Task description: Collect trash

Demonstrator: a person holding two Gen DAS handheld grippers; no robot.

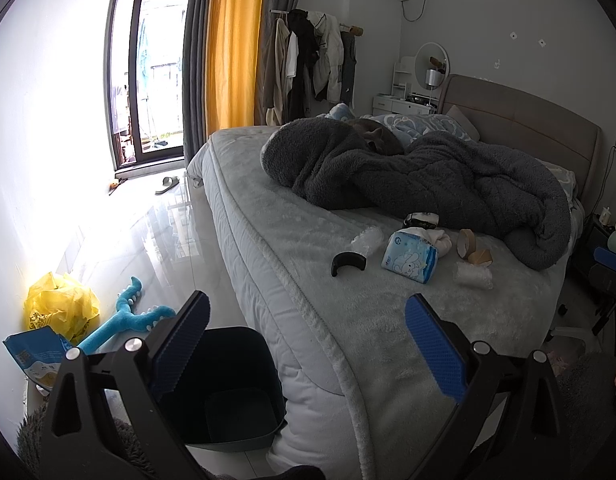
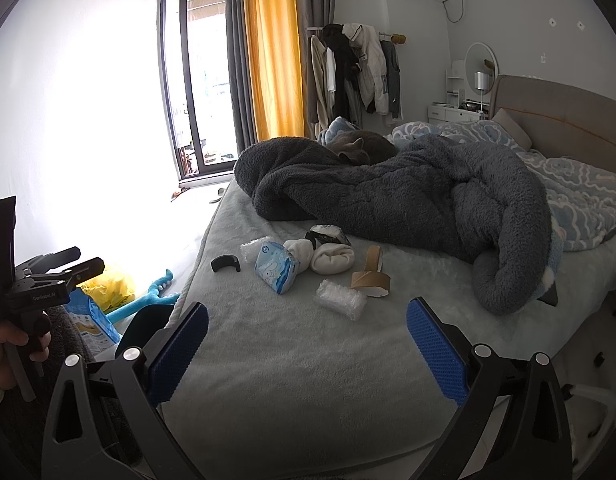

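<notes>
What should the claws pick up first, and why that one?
Probably the right claw should reach forward for the bubble wrap. It is open and empty, that scrap lies nearest on the bed, and the dark bin waits on the floor beside the bed.

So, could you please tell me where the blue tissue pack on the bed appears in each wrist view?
Left wrist view: tissue pack right of centre, beside the black curved piece.
Right wrist view: tissue pack left of centre, in front of the white socks.
Shared landmark: cardboard tape rolls.
</notes>
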